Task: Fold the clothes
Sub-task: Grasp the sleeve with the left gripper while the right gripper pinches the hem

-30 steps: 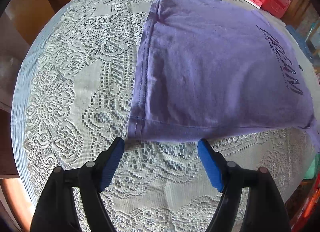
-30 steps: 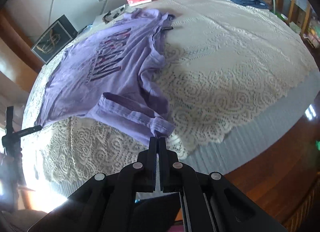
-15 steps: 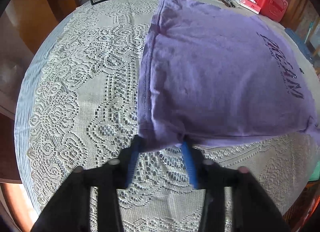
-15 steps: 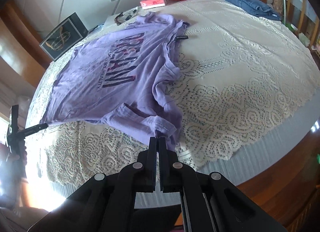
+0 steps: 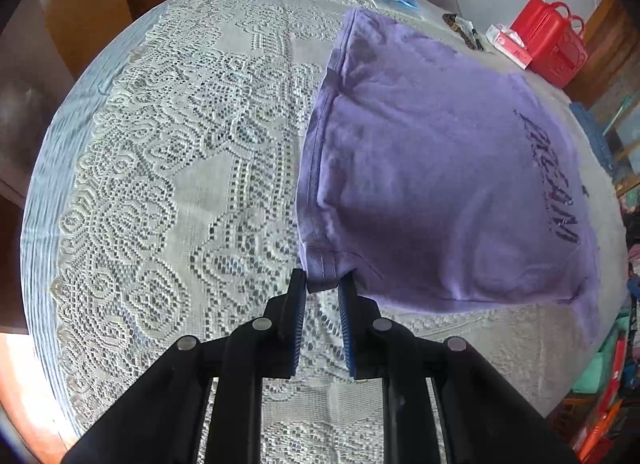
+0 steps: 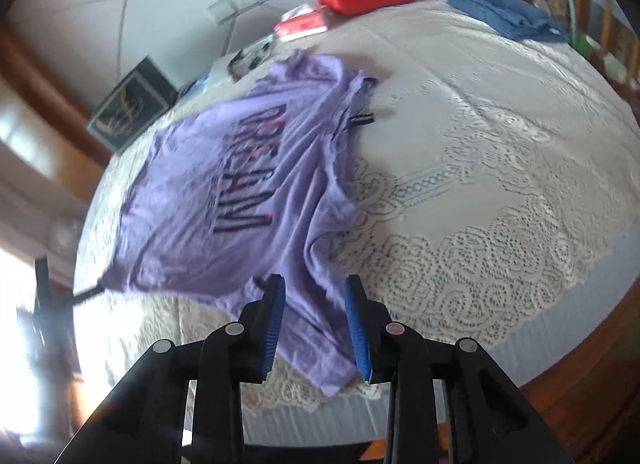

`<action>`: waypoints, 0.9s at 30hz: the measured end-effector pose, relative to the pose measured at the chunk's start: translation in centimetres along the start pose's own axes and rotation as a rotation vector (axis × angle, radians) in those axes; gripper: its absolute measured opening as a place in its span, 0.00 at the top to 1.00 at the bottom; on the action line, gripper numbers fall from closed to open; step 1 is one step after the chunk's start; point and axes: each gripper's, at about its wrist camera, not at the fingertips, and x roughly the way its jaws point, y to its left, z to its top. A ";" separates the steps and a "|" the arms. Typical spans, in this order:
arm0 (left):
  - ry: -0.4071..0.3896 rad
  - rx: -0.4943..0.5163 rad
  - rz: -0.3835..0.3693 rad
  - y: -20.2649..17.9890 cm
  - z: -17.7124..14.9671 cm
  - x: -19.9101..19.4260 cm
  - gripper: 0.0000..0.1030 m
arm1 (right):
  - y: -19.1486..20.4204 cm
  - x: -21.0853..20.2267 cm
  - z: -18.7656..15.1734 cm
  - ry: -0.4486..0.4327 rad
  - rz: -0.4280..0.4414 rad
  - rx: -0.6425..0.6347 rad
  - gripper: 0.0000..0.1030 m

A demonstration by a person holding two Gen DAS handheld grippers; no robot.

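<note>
Lace tablecloth (image 5: 168, 192): your left gripper (image 5: 322, 288) is pinching the purple T-shirt (image 5: 432, 192) hem corner; your right gripper (image 6: 314, 296) is straddling its sleeve, parted.

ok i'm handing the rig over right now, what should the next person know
Left gripper: jaws closed on the bottom hem corner of the purple t-shirt, corner lifted.
Right gripper: jaws open, a sleeve-side fold of the shirt lying between them, not pinched.
The shirt lies print up on the lace tablecloth; a folded blue garment sits at the far edge.
Done: hem corner gripped. Left: grip with the right, then every fold.
</note>
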 end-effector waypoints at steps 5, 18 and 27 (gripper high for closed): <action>0.017 0.003 0.027 -1.1 0.8 0.9 0.41 | -1.8 6.0 3.2 0.071 -0.004 0.125 0.70; 0.091 0.030 0.204 -0.7 -0.7 2.3 0.50 | -4.5 5.1 3.8 0.009 -0.370 0.091 0.79; -0.077 0.050 0.023 -2.3 1.9 -1.0 0.21 | -2.4 4.7 -2.1 0.114 -0.051 0.092 0.53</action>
